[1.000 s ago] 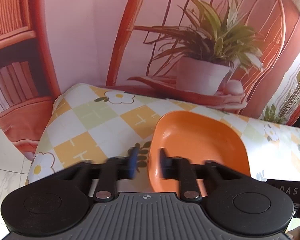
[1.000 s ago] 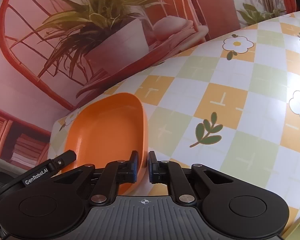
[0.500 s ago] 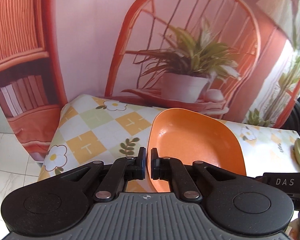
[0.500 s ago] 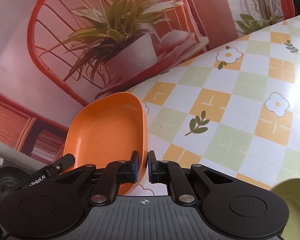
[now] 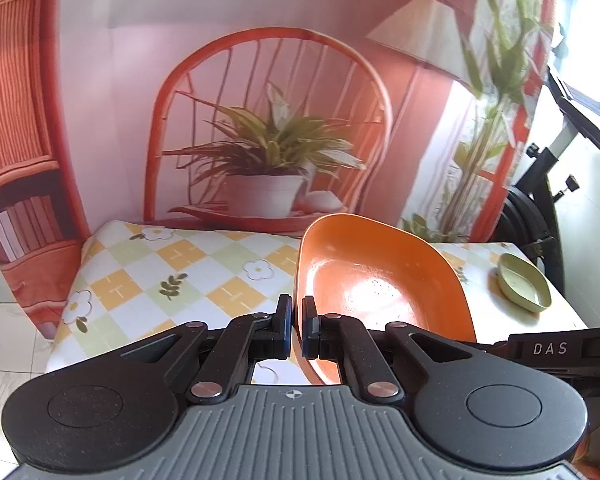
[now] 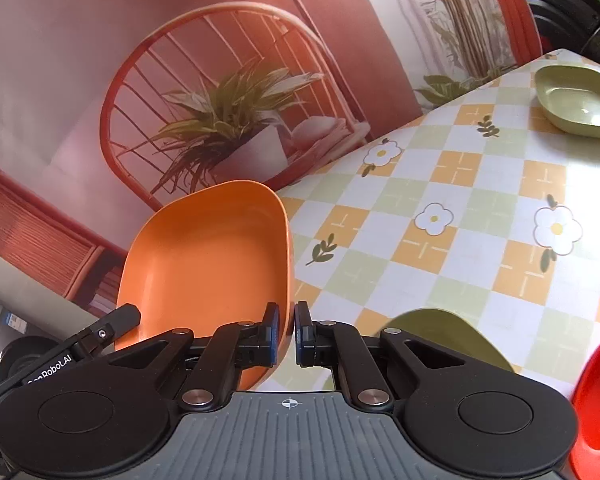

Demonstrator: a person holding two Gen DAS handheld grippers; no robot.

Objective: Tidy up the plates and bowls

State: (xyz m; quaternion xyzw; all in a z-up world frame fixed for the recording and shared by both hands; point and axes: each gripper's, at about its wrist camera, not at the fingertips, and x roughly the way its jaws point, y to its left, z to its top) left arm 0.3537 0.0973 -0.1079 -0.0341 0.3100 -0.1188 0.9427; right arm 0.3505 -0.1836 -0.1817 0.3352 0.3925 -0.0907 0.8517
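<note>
A: Where is the orange plate (image 5: 380,280) sitting?

B: It is not sitting at all. It hangs above the checked tablecloth (image 5: 172,272), held from both sides. In the left wrist view it fills the centre-right of the frame, tilted, with its hollow facing the camera.

A: And the left gripper (image 5: 296,330)?

B: Its two blue-padded fingers are clamped on the plate's near rim, one pad on each face of the edge, at the lower middle of the frame.

A: The right gripper (image 6: 287,334)?

B: The same grip on the opposite rim. In the right wrist view the plate (image 6: 208,264) stands to the centre left, and the fingers pinch its edge just below centre.

A: Anything else on the table?

B: A pale green bowl (image 6: 576,102) rests on the cloth at the upper right of the right wrist view, well apart from the plate. It also shows at the right edge of the left wrist view (image 5: 522,282). A darker olive dish (image 6: 448,336) peeks out behind the right gripper's body at the lower right, and a red dish (image 6: 598,400) cuts into the bottom right corner.

A: Behind the table?

B: A printed backdrop (image 5: 260,80) with a red chair and a potted plant.
</note>
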